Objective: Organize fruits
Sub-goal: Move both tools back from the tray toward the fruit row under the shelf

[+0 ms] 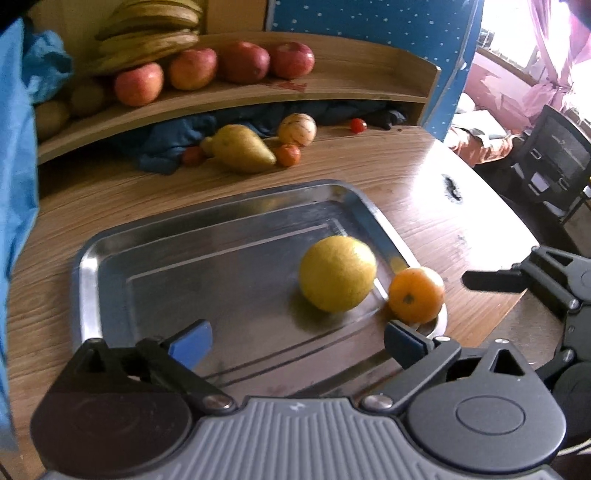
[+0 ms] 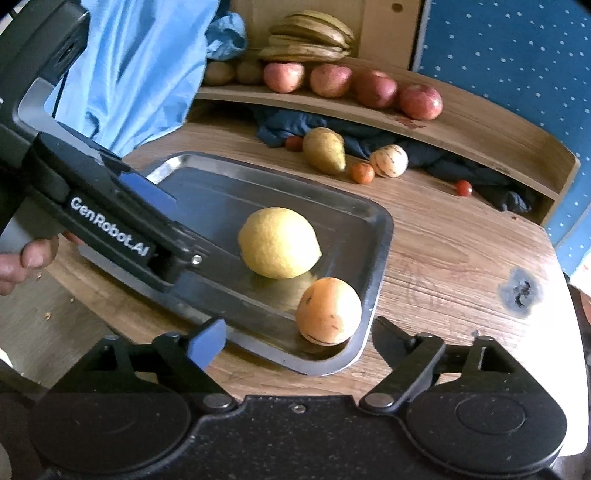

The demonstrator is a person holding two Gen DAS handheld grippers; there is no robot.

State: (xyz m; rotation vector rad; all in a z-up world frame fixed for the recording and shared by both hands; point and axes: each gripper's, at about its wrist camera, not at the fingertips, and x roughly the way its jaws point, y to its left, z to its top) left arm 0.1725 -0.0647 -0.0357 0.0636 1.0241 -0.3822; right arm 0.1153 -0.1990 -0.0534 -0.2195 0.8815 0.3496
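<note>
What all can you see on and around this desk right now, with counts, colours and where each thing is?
tray: one, steel, on the desk near the grippers
lemon: one, yellow, in the tray
orange: one, orange, at the tray's near right corner
pear: one, yellow-green, on the desk behind the tray
striped fruit: one, cream, right of the pear
small orange: one, orange, beside the pear
tomatoes: two, red, on the desk by the cloth
apples: four, red, in a row on the shelf
bananas: one bunch, yellow-brown, on the shelf
brown fruits: two or more, on the shelf, left of the apples
cloth: one, dark blue, under the shelf
left gripper: jaws open, over the tray
right gripper: jaws open, near the orange
</note>
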